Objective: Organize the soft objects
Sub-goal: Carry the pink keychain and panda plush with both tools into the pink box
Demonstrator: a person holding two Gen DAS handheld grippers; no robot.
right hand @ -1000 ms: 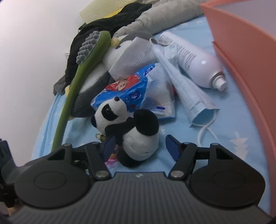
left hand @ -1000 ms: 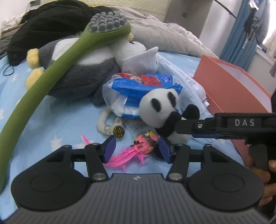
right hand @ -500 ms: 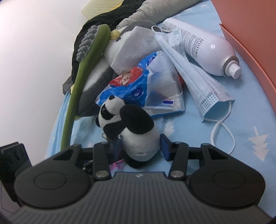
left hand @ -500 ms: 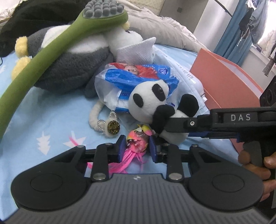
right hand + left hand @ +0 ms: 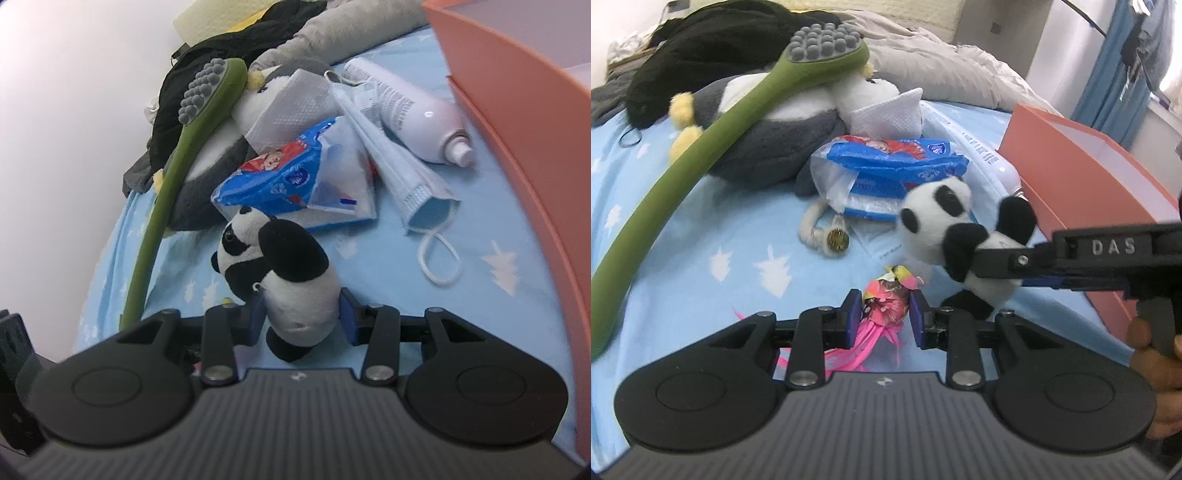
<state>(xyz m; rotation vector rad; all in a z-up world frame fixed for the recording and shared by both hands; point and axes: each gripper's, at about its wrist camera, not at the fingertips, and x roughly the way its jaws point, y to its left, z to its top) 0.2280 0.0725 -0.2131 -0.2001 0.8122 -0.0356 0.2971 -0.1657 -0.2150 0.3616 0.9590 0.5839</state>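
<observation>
Both tongs closed in since a second ago: left tongs [image 5: 882, 314] pinch the pink tasselled toy [image 5: 886, 304] just above the bed [image 5: 701, 236], right tongs [image 5: 303, 317] closing on the panda plush [image 5: 291, 288], whose soft body could slip mid-carry

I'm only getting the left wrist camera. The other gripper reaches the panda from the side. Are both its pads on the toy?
Observer: Yes. In the right wrist view, the right gripper has the panda between its blue pads, on the white body. Its jaws are closing.
Operator: What's between the panda and the box? It's mostly hidden for me.
Observer: A face mask lies on the sheet, its ear loop on the near side.
Operator: And the white bottle?
Observer: The bottle lies on its side next to the orange box, nozzle toward the camera.
</observation>
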